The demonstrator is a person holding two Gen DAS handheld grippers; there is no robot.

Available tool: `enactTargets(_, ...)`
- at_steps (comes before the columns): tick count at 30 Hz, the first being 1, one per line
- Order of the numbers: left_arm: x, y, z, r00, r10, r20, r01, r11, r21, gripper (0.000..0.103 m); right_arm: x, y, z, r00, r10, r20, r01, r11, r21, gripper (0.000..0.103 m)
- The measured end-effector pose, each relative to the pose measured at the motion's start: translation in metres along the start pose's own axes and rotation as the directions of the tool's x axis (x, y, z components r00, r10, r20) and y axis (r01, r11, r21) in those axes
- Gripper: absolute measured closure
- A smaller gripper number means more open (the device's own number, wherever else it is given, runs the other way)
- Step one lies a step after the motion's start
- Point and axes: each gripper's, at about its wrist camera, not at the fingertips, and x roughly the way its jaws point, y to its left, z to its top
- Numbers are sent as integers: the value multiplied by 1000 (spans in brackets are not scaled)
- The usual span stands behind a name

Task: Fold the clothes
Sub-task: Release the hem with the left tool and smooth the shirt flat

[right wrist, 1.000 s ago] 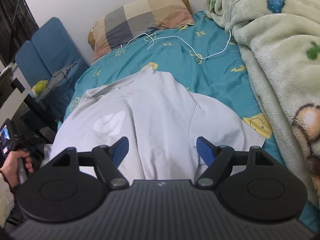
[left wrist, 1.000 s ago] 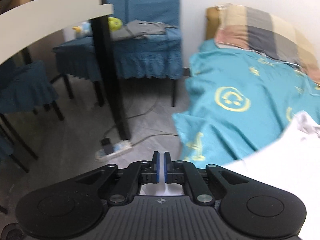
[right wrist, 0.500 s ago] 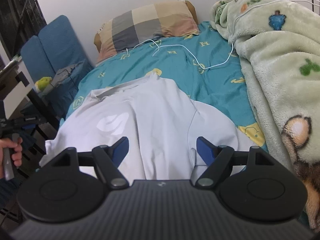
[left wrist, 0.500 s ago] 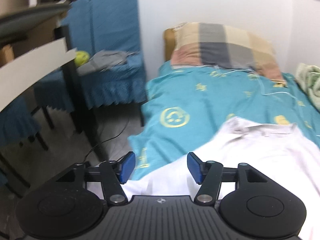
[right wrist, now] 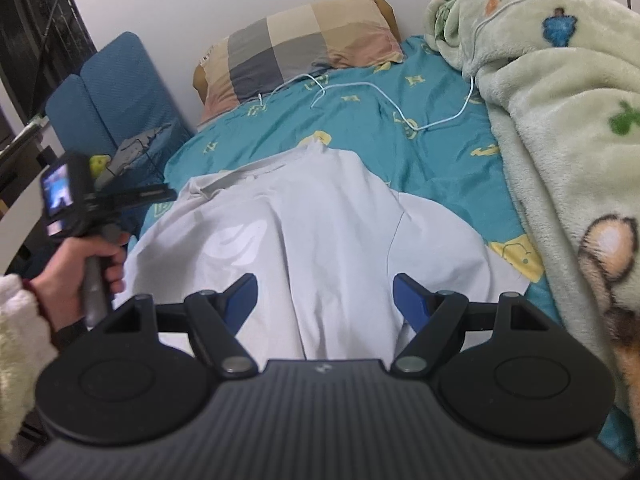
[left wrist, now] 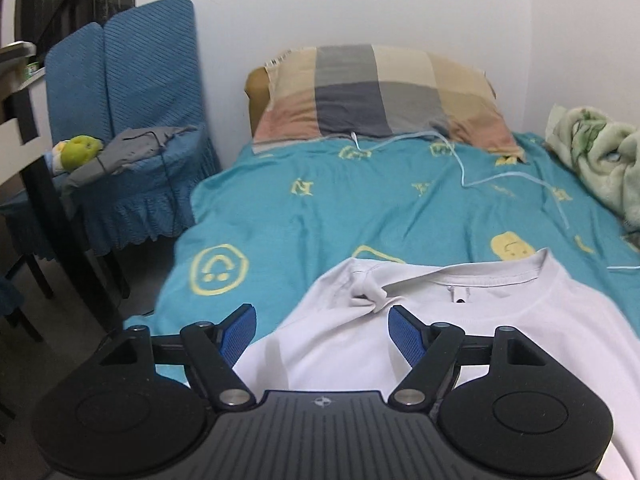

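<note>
A white T-shirt (left wrist: pixel 460 320) lies on the teal bed sheet (left wrist: pixel 340 208), its collar toward the pillow, with a small bunched fold near the left shoulder. My left gripper (left wrist: pixel 322 326) hovers over that shoulder, its jaws opening with nothing between the blue pads. In the right wrist view the same T-shirt (right wrist: pixel 320 232) spreads across the bed. My right gripper (right wrist: pixel 324 300) stands open above the shirt's lower part, holding nothing. The left gripper (right wrist: pixel 152 194) shows at the left there, in a person's hand (right wrist: pixel 76 268).
A checked pillow (left wrist: pixel 380 96) lies at the bed's head, with a white cable (left wrist: pixel 480 172) across the sheet. A green fleece blanket (right wrist: pixel 560 140) is heaped along the bed's right side. Blue-covered chairs (left wrist: pixel 132 128) bearing grey clothing and a yellow-green toy stand left of the bed.
My left gripper has swung from the floor and chairs over to the bed, and its jaws went from shut to wide apart. The right gripper has stayed in place, open.
</note>
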Motion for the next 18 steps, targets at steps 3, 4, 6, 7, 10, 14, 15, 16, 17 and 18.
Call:
enactTargets(3, 36, -1, 2, 999, -33, -25, 33, 999, 9, 29, 11, 0, -1, 1000, 7, -20, -7, 1000, 6, 26)
enactTargets(4, 48, -1, 2, 998, -43, -37, 44, 999, 15, 30, 14, 0, -2, 999, 11, -31, -10, 1000, 11, 26)
enactTargets(6, 65, -4, 4, 999, -31, -39, 32, 999, 27, 33, 21, 0, -3, 998, 20, -52, -18, 1000, 22, 26)
enactTargets(7, 72, -5, 4, 999, -23, -39, 24, 999, 33, 36, 22, 0, -4, 998, 25, -58, -23, 999, 29, 26)
enactTargets(10, 92, -3, 10, 997, 4, -79, -2, 1000, 26, 86, 26, 3, -7, 997, 29, -69, -27, 999, 27, 26)
enactTargets(14, 95, 10, 27, 997, 5, -82, -8, 999, -33, 96, 31, 7, -10, 996, 26, -87, -25, 1000, 14, 26)
enactTargets(15, 93, 15, 34, 997, 8, -76, -12, 999, -53, 97, 31, 7, -10, 996, 26, -88, -25, 1000, 14, 26)
enactTargets(16, 91, 20, 41, 997, 12, -71, -17, 997, -72, 97, 31, 8, -10, 996, 26, -88, -25, 1000, 14, 26)
enactTargets(17, 90, 24, 49, 997, 26, -69, -31, 996, -80, 97, 31, 8, -10, 996, 26, -86, -25, 1000, 14, 26)
enactTargets(18, 90, 26, 55, 997, 49, -66, -54, 996, -77, 97, 31, 8, -10, 996, 25, -84, -24, 1000, 13, 26)
